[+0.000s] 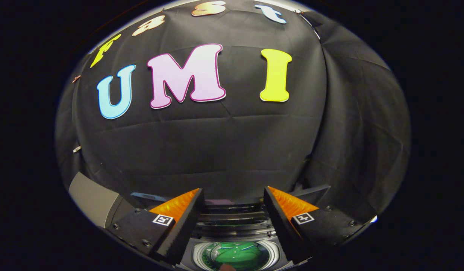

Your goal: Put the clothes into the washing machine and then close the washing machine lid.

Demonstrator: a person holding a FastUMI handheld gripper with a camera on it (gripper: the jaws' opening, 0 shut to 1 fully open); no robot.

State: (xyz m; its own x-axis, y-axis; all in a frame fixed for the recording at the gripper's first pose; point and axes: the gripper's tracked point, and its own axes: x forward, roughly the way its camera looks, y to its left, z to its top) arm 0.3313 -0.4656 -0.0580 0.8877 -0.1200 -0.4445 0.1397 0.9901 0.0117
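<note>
Hanging above top-loading grey washing machine (93,199), gripper (234,197) with fingers spread wide apart, gripping nothing. Grey machine corner beside left finger; ridged dark lid panel (232,220) folded back between fingers, nothing blocking opening. Wrinkled black cloth booth wall (217,150) behind. Green clothes (235,254) inside round steel drum (202,256), below and between fingers, bunched, long axis unclear.

clothes (237,254): green, inside drum | washing machine (232,222): lid open
</note>
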